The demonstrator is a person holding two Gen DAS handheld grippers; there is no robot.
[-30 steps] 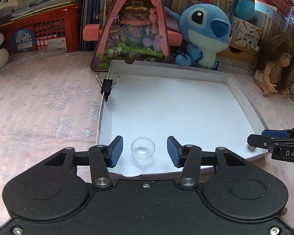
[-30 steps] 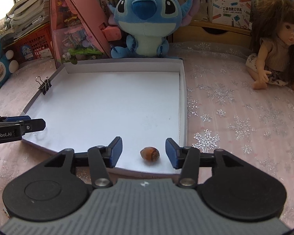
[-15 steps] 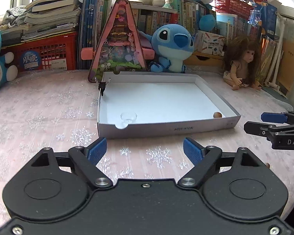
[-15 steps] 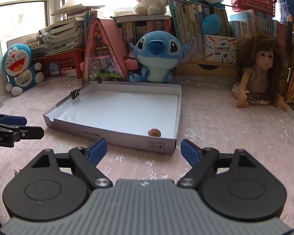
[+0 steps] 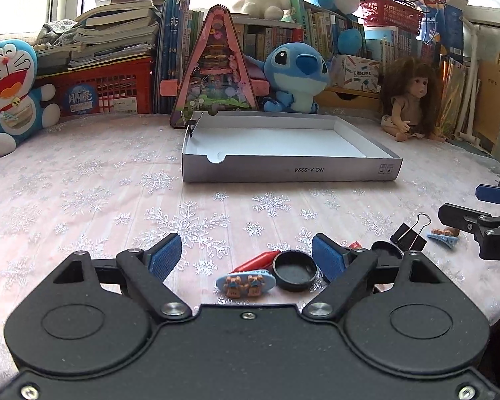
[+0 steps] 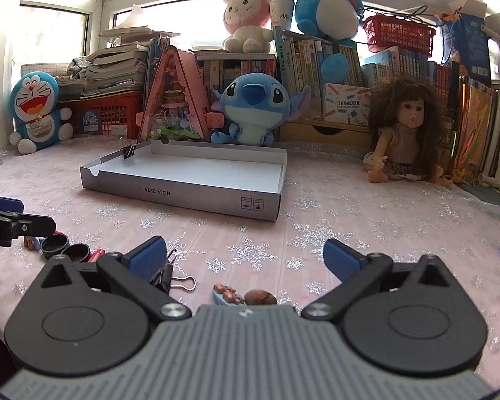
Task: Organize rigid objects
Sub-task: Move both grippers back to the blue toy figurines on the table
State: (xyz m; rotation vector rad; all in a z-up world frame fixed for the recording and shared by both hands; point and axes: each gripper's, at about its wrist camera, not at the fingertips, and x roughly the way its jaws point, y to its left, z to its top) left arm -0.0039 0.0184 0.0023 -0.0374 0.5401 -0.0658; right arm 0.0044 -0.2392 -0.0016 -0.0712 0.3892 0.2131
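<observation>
Small rigid objects sit scattered on the snowflake tablecloth (image 5: 83, 180) in front of the white cardboard box (image 5: 290, 170): a blue clip with 2 little bears (image 5: 245, 283), a black round cap (image 5: 295, 270) and a red piece (image 5: 256, 260) lie between the spread fingers of the left gripper (image 5: 246, 256), which hovers wide apart and grips nothing. Over on the right gripper (image 6: 245, 256), the jaws are opening with nothing pressed between them, a black binder clip (image 6: 168, 275) just beside its left finger and a second bear clip (image 6: 228, 295) touching a brown nut (image 6: 260, 297) low in its view
</observation>
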